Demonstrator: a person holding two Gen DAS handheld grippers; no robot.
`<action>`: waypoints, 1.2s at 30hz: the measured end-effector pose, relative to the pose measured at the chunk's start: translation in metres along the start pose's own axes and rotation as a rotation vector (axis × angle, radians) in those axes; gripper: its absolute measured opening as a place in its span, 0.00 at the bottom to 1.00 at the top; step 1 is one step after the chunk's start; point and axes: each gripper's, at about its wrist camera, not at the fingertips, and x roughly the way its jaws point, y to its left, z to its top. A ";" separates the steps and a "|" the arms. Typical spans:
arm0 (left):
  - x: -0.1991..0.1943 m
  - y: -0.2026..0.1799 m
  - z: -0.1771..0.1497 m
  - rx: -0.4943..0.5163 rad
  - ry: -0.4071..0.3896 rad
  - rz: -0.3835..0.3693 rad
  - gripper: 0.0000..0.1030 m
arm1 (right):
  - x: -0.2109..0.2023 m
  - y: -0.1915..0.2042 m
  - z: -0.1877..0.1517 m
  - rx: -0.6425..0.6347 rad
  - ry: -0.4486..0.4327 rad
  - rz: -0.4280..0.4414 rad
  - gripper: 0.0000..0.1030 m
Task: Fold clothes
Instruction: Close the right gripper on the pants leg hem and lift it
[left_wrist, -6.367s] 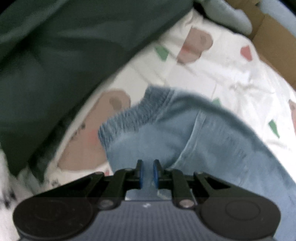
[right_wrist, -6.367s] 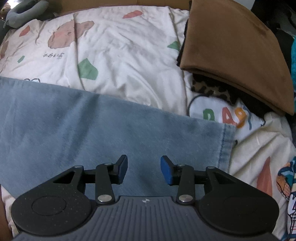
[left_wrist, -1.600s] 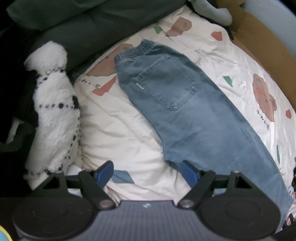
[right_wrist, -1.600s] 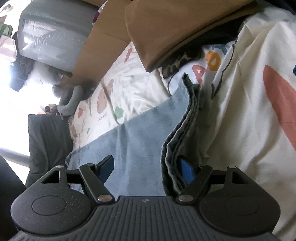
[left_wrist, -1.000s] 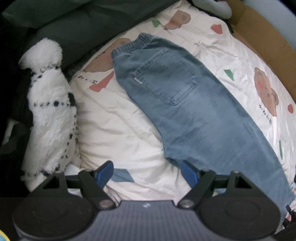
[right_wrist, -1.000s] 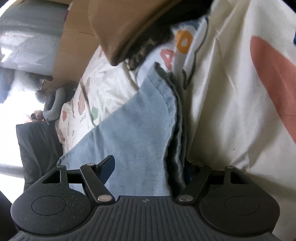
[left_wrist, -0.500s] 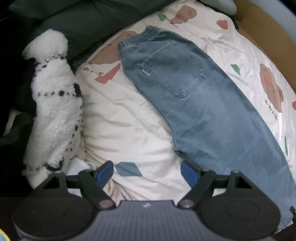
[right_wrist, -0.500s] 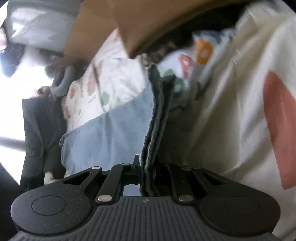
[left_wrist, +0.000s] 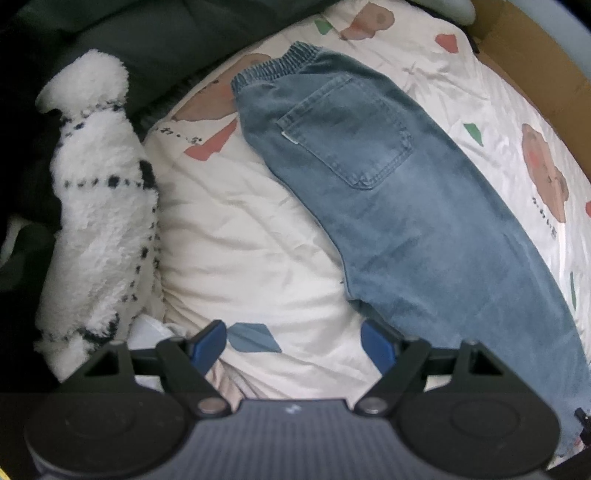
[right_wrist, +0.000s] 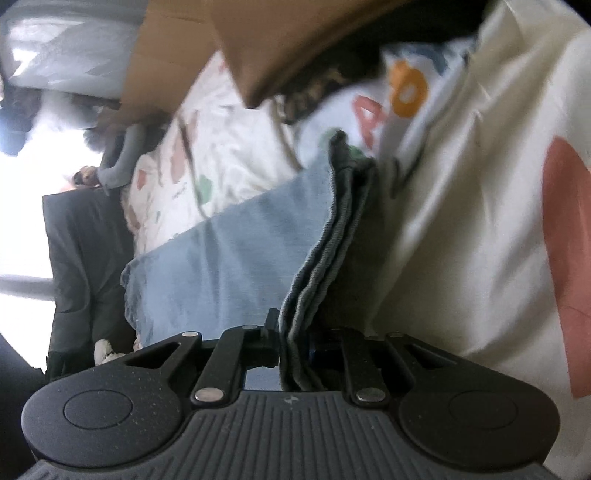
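Item: jeans (left_wrist: 406, 206), lying halved lengthwise on the bed (left_wrist: 240, 240). My right hand-held gripper (right_wrist: 291, 343) is pinching the stacked hems, likely for folding toward the waistband; my left hand-held gripper (left_wrist: 295, 339) is hovering wide open, empty.

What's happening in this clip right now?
A person is folding blue jeans laid flat on a printed bedsheet. The right gripper is shut on the jeans' leg hems, bunched between its fingers. The left gripper hangs open above the sheet beside the jeans, holding nothing.
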 end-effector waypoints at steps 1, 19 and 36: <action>0.001 0.000 0.000 0.001 0.001 -0.001 0.79 | 0.002 -0.003 0.001 0.013 0.008 -0.003 0.17; 0.025 0.003 0.006 0.003 0.015 -0.041 0.79 | 0.030 0.001 0.003 0.053 0.054 -0.048 0.08; 0.039 -0.012 0.022 0.008 0.005 -0.086 0.79 | 0.015 0.053 0.012 -0.040 0.079 -0.121 0.04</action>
